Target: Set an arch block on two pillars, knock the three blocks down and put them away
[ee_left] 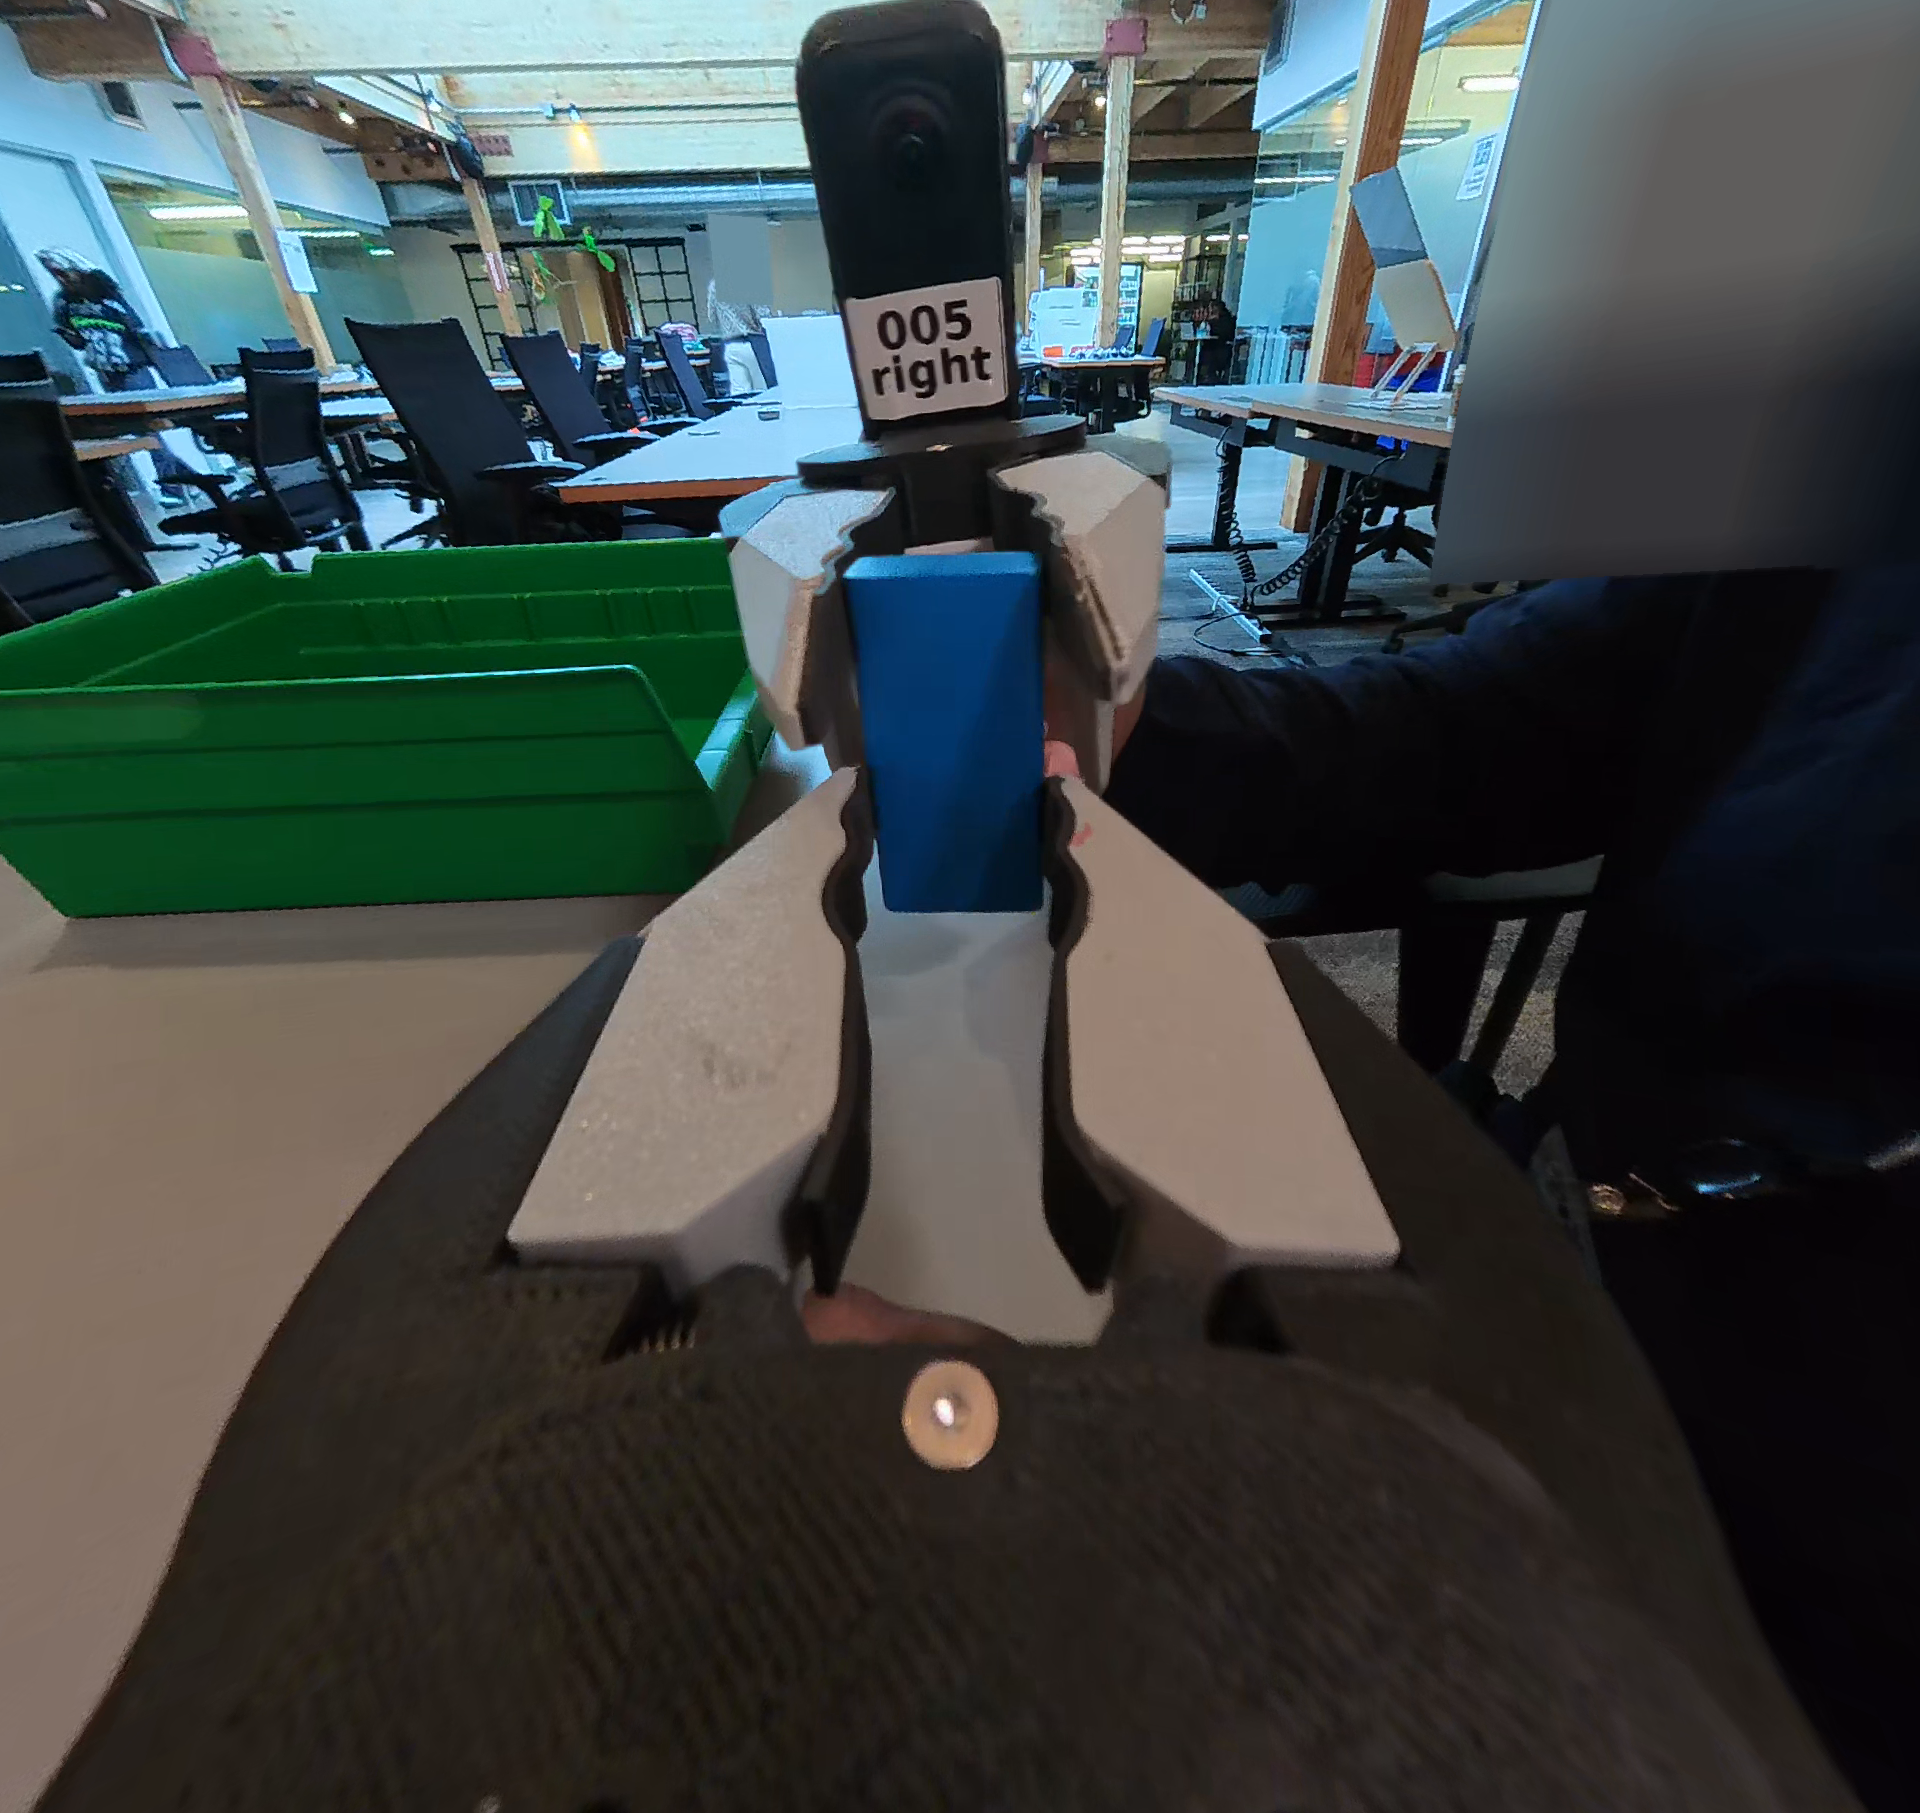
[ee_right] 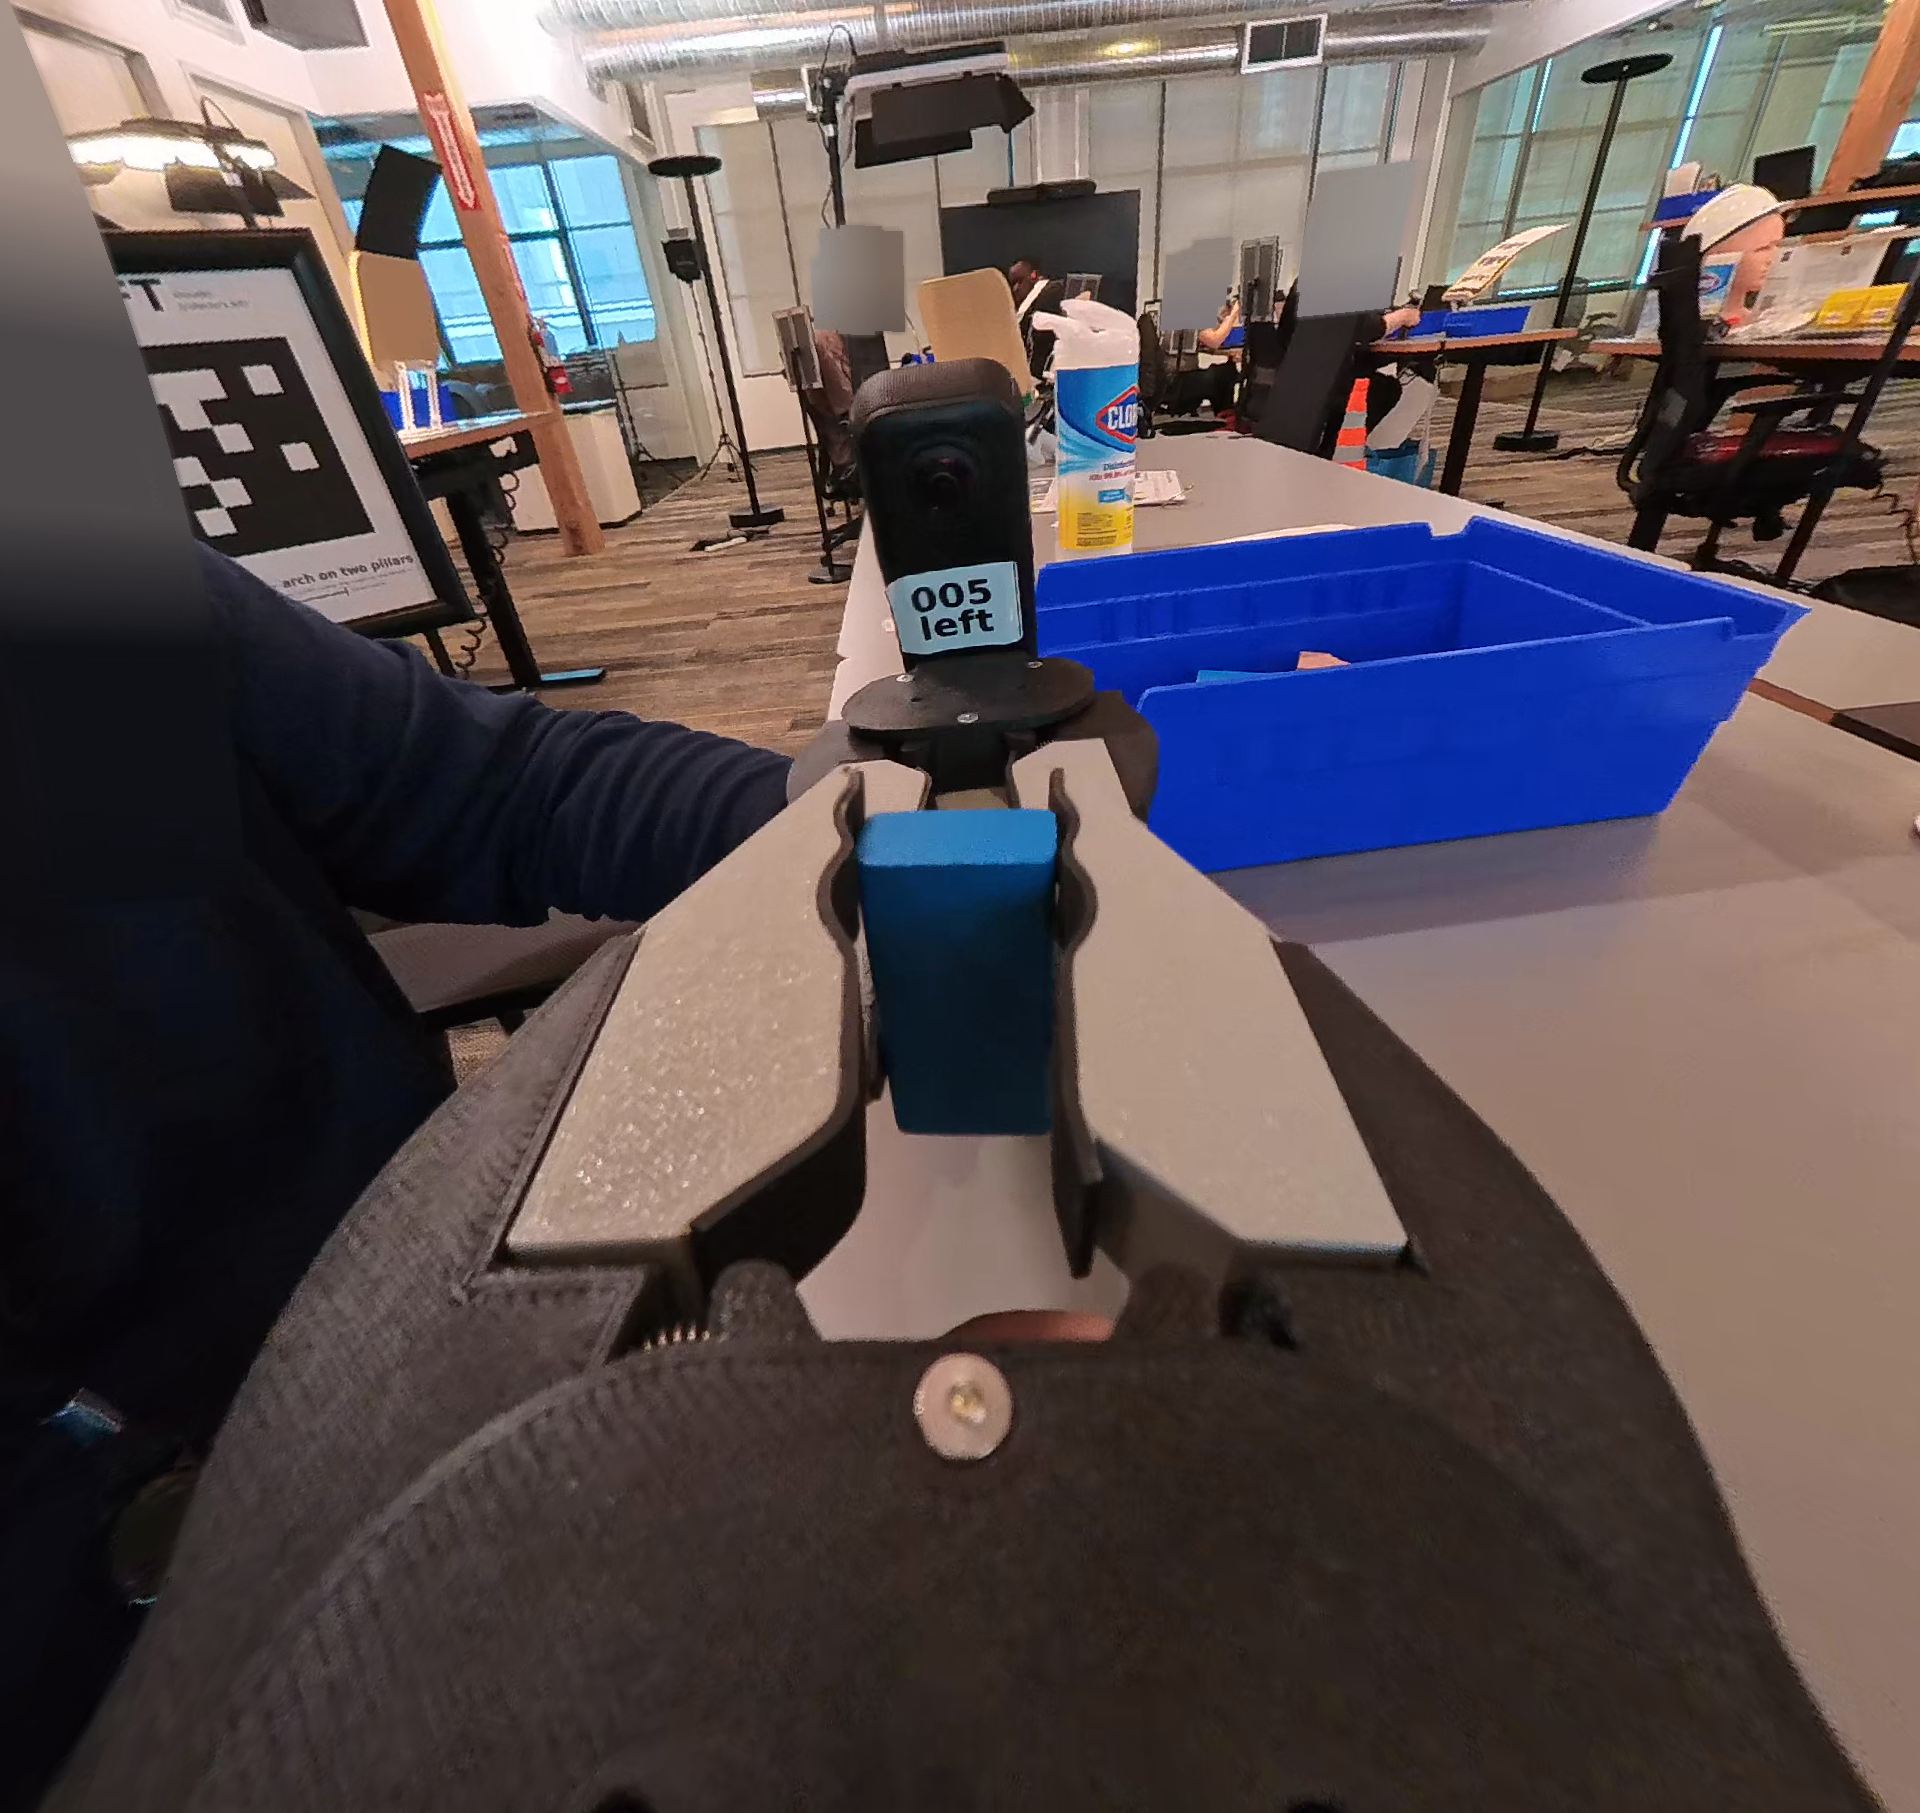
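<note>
Both grippers face each other over the table (ee_right: 1558, 1088), and one blue block (ee_left: 951, 724) spans between them: the left gripper (ee_left: 951, 807) is clamped on its near end, and the right gripper (ee_right: 961, 828), seen at 12 o'clock from the left, presses on the far end. If this is a hand-over, one gripper should stay tight and level until the other lets go. A green bin (ee_left: 364, 724) sits at 9 o'clock in the left view, and a blue bin (ee_right: 1403, 703) at 2 o'clock in the right view; a sleeve (ee_left: 1455, 724) lies close beside the block.
</note>
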`<action>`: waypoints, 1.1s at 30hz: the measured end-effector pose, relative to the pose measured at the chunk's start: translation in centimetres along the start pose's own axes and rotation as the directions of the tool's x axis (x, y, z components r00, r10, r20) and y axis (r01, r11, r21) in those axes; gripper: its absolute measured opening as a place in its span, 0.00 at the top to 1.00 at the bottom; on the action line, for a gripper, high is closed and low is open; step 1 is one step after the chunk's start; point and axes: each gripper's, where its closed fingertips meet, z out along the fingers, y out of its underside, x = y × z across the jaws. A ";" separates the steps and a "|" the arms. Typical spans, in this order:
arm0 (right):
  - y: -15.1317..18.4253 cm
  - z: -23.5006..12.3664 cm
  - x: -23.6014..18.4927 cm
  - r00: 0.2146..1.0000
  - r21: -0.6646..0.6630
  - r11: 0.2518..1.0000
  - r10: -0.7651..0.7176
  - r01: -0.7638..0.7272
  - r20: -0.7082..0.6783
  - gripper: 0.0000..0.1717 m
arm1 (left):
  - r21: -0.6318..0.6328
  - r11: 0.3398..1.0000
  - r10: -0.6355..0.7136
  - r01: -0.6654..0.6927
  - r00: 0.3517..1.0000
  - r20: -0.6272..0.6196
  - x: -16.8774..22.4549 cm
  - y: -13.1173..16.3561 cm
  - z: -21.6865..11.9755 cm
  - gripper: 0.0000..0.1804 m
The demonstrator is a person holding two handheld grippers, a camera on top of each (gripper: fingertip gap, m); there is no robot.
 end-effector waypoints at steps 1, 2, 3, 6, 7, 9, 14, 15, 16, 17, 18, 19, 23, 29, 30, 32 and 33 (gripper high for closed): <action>0.0 0.0 0.0 1.000 0.002 1.000 -0.006 0.006 -0.001 0.81 | 0.001 1.000 -0.001 0.001 1.000 -0.002 0.1 0.0 0.0 0.83; 0.0 0.1 -0.1 1.000 0.004 1.000 -0.012 0.012 -0.005 0.81 | 0.003 1.000 -0.003 0.003 1.000 -0.004 0.1 0.0 0.0 0.83; 0.0 0.1 -0.1 1.000 0.000 1.000 -0.014 0.014 -0.005 0.81 | 0.004 1.000 -0.003 0.003 1.000 -0.006 0.1 -0.1 0.0 0.83; 0.0 0.0 -0.2 1.000 -0.003 1.000 -0.021 0.021 0.001 0.81 | 0.007 1.000 -0.006 0.006 1.000 -0.015 0.3 -0.1 0.0 0.83; 0.0 0.0 -0.2 1.000 -0.003 1.000 -0.023 0.022 -0.001 0.81 | 0.008 1.000 -0.008 0.008 1.000 -0.016 0.3 -0.1 0.0 0.83; 0.0 0.0 -0.2 1.000 -0.004 1.000 -0.026 0.026 -0.001 0.81 | 0.012 1.000 -0.006 0.006 1.000 -0.017 0.3 -0.1 0.0 0.83; 0.1 -0.1 -0.7 0.999 -0.001 1.000 -0.024 0.024 0.033 0.81 | 0.021 0.999 0.037 -0.037 0.999 -0.006 0.5 -0.2 0.1 0.83; 0.1 -0.2 -0.8 0.999 -0.001 1.000 -0.020 0.020 0.039 0.81 | 0.026 0.999 0.037 -0.037 0.999 -0.009 0.6 -0.3 0.1 0.83; 0.2 -0.2 -0.9 0.999 -0.002 1.000 -0.021 0.021 0.041 0.81 | 0.032 0.999 0.036 -0.036 0.999 -0.010 0.6 -0.4 0.0 0.83; 0.2 -0.2 -0.8 0.999 -0.003 1.000 -0.024 0.024 0.035 0.81 | 0.032 0.999 0.033 -0.033 0.999 -0.012 0.6 -0.4 0.0 0.83; 0.2 -0.1 -0.8 0.999 -0.005 1.000 -0.027 0.028 0.028 0.81 | 0.029 0.999 0.029 -0.029 0.999 -0.013 0.6 -0.4 0.0 0.83; 0.3 -0.1 -0.7 0.999 -0.007 0.999 -0.031 0.032 0.024 0.81 | 0.028 0.999 0.026 -0.026 1.000 -0.015 0.6 -0.4 0.0 0.83; 0.7 -0.1 -0.5 0.997 -0.041 0.996 -0.081 0.081 -0.008 0.82 | 0.010 1.000 0.014 -0.014 1.000 -0.012 0.6 -0.1 0.1 0.83; 0.7 -0.1 0.0 0.995 -0.045 0.995 -0.088 0.087 -0.036 0.82 | 0.006 1.000 0.003 -0.003 1.000 -0.002 0.3 -0.1 0.0 0.83; 0.8 -0.1 0.0 0.995 -0.049 0.995 -0.088 0.086 -0.038 0.82 | 0.002 1.000 0.005 -0.005 1.000 0.003 0.2 0.0 0.0 0.83; 0.8 -0.1 0.2 0.995 -0.053 0.995 -0.088 0.086 -0.043 0.82 | 0.001 1.000 0.010 -0.010 1.000 0.013 0.1 0.1 0.0 0.83; 0.9 -0.2 0.2 0.996 -0.055 0.995 -0.083 0.081 -0.043 0.82 | 0.002 1.000 0.010 -0.010 1.000 0.017 0.1 0.1 0.1 0.83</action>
